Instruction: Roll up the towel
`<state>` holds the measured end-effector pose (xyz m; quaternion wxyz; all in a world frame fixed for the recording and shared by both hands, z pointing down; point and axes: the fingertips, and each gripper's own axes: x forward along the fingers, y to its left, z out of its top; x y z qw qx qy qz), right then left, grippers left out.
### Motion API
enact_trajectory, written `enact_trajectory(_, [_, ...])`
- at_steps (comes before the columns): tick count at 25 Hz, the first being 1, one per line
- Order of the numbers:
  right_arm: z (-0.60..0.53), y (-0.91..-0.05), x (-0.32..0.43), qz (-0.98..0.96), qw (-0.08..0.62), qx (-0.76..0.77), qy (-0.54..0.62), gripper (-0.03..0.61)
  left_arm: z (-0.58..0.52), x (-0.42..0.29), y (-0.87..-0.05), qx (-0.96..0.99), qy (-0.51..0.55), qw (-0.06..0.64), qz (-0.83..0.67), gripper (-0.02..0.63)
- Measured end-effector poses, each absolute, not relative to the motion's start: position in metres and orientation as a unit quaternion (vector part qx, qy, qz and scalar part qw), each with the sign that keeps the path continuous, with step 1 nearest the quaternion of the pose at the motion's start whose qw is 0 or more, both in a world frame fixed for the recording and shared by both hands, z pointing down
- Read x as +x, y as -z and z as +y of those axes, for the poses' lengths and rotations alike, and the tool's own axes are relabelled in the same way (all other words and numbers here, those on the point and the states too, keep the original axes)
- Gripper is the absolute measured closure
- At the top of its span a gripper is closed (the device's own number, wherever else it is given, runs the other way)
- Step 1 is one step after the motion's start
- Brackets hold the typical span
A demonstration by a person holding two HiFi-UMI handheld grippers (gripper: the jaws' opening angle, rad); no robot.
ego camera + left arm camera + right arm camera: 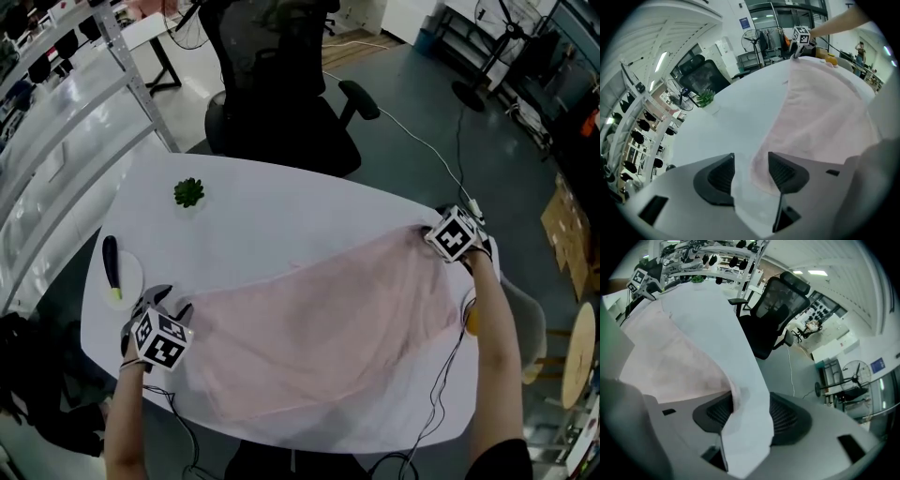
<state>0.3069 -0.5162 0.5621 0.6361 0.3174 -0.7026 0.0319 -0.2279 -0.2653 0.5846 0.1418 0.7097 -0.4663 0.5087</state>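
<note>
White oval table [281,220], black office chair [281,94] behind it, grey floor [422,112], metal rack [141,89] at left, pedestal fan [751,36], ceiling strip lights [818,273]

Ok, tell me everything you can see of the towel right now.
The towel is pale pink, soft-looking cloth, spread flat and unrolled on the white table, with light creases. It runs slantwise from near left to far right. One corner lies at the open jaws of the left gripper, and the opposite corner at the open jaws of the right gripper. Neither gripper pinches it.
</note>
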Motion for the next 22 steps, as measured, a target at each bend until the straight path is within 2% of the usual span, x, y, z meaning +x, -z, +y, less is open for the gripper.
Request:
enact_trajectory(5, [-0.497, -0.541, 0.305, -0.717, 0.624, 0.310, -0.005, 0.300, -0.254, -0.212, -0.567, 0.716, -0.496, 0.144, -0.470, 0.336])
enact_trajectory(8, [-0.484, -0.528, 0.309, -0.719, 0.622, 0.310, 0.011, 0.231, -0.242, -0.198, -0.554, 0.721, -0.484, 0.144, -0.475, 0.302])
enact_trajectory(9, [-0.479, -0.523, 0.311, -0.719, 0.621, 0.310, 0.015, 0.226, -0.238, -0.194, -0.550, 0.722, -0.479, 0.143, -0.477, 0.295])
enact_trajectory(13, [-0.457, -0.502, 0.316, -0.733, 0.601, 0.317, 0.031, 0.217, -0.214, -0.171, -0.535, 0.729, -0.462, 0.144, -0.485, 0.287])
enact_trajectory(19, [-0.390, -0.488, 0.307, -0.779, 0.548, 0.306, 0.006, 0.145, -0.171, -0.141, -0.521, 0.736, -0.430, 0.149, -0.501, 0.268])
enact_trajectory(22, [-0.355, -0.483, 0.305, -0.793, 0.528, 0.302, 0.008, 0.137, -0.157, -0.127, -0.513, 0.743, -0.408, 0.147, -0.510, 0.267])
